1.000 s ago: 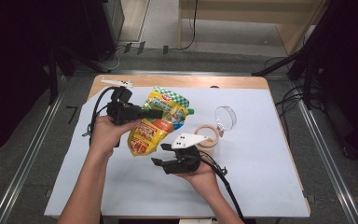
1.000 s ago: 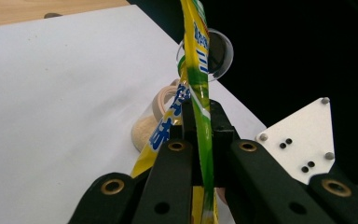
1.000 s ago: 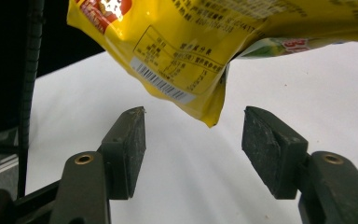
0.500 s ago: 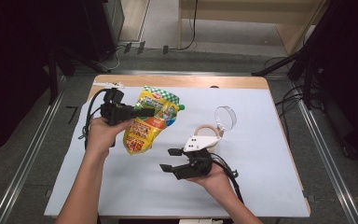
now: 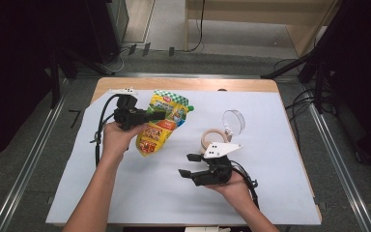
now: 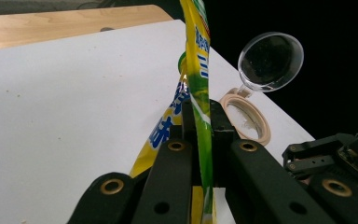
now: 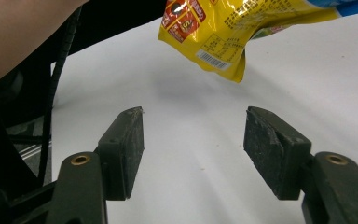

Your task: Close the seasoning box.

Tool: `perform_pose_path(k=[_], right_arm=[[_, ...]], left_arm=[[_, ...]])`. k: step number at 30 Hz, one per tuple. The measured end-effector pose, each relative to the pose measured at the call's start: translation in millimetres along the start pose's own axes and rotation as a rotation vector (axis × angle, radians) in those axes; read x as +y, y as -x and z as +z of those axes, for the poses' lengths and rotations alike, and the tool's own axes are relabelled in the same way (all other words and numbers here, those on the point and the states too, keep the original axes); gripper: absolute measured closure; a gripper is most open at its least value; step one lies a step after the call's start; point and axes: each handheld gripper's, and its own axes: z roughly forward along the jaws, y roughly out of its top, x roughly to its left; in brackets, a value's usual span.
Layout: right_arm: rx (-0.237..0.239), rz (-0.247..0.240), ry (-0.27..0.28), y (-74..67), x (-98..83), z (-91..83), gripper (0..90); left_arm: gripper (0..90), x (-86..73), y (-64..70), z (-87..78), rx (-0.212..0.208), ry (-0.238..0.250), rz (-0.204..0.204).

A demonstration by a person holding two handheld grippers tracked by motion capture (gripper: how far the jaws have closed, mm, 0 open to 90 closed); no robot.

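Note:
A yellow and green snack pouch (image 5: pixel 160 126) hangs above the white sheet at the left, tilted. My left gripper (image 5: pixel 160 115) is shut on its upper part. In the left gripper view the pouch (image 6: pixel 196 79) runs edge-on between the two black jaws of my left gripper (image 6: pixel 200 116). My right gripper (image 5: pixel 185 165) is held low over the middle of the sheet, open, pointing left toward the pouch. The right gripper view has the right gripper (image 7: pixel 193 135) with nothing between its pads and the pouch's bottom corner (image 7: pixel 223 28) hanging ahead.
A small round beige container (image 5: pixel 214 138) with its clear hinged lid (image 5: pixel 234 121) raised stands right of the pouch, just beyond my right hand. The white sheet (image 5: pixel 125 193) covers most of a wooden table (image 5: pixel 203 84). Cables trail from both grippers.
My left hand has lowered the pouch a little. My right gripper has shifted to the right, nearer the round container.

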Motion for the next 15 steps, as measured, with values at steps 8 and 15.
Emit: perform_pose_path(k=[8, 15], right_arm=[[-0.012, 0.001, -0.003, 2.7, -2.0, -5.5, 39.5], [-0.026, 0.005, -0.004, 5.1, -3.4, -12.6, 39.6]], left_arm=[[89.4, -14.5, -9.2, 6.9, 0.008, -0.045, -0.04], [88.1, -19.3, -9.4, -1.0, -0.006, -0.037, -0.064]])
